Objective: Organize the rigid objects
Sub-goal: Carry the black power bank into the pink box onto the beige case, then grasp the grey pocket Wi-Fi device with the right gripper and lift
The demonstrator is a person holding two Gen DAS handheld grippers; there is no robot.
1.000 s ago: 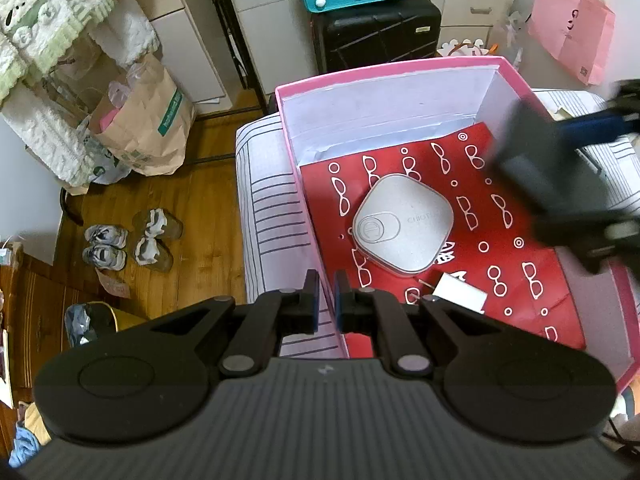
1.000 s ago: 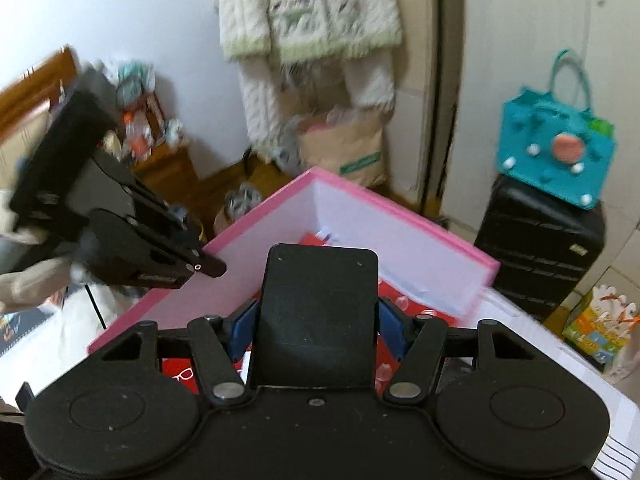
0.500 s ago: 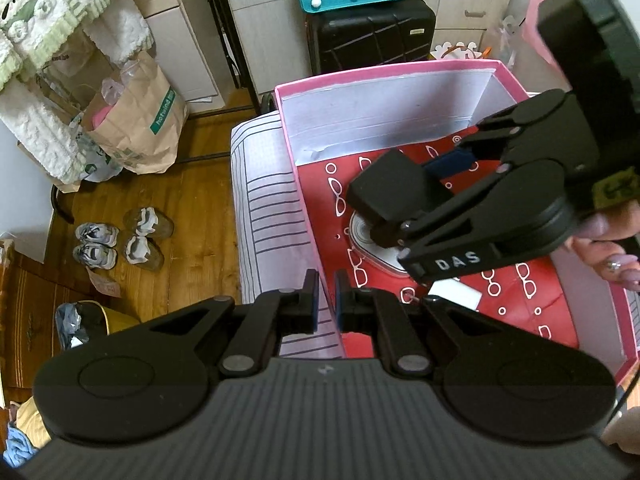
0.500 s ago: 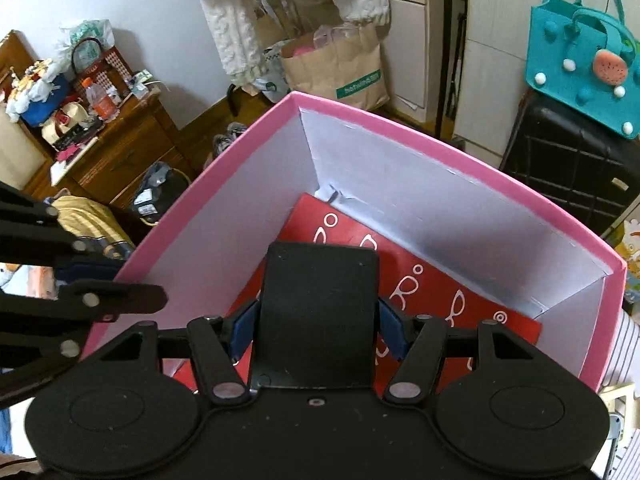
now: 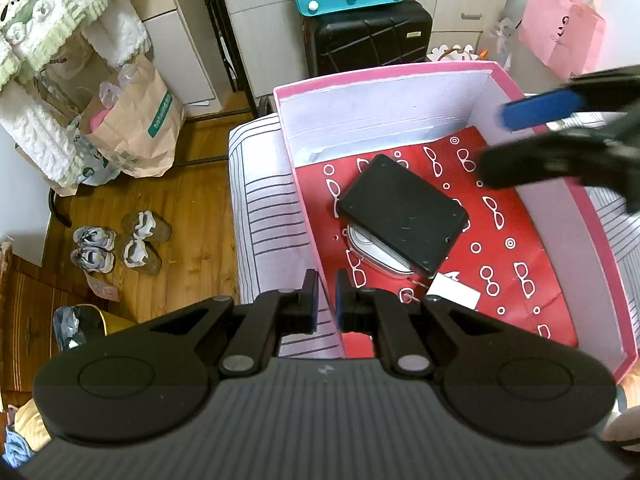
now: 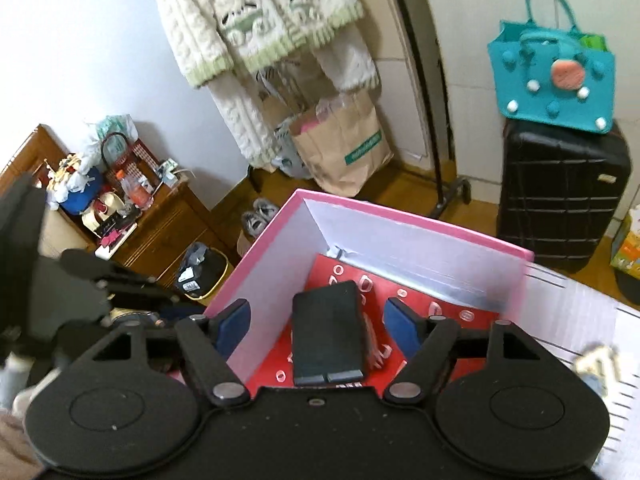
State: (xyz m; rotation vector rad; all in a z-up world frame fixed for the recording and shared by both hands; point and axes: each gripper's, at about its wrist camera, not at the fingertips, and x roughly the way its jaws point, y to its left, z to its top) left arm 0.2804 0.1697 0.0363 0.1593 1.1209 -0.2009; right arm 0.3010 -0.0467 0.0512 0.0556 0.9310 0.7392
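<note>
The flat black rectangular case (image 5: 402,214) lies inside the pink cardboard box (image 5: 384,70), on the red paper printed with white spectacles (image 5: 516,248) that lines the box floor, and it rests partly on top of a rounded silver-grey tin (image 5: 376,258), covering most of it. A small white card (image 5: 454,292) lies on the same red lining, just beside the tin's near corner.

The right gripper (image 6: 316,318) hangs above the box with the case seen between its blue pads (image 6: 234,322) but clear of them; its jaws are opening and nothing is held. This looks like the release step of putting the case away.

The left gripper (image 5: 326,300) has its jaws pinched on the box's near-left wall, apparently steadying it.

Next, I judge, the right gripper should lift clear of the box walls and go for another rigid item, while the left keeps the box steady.
</note>
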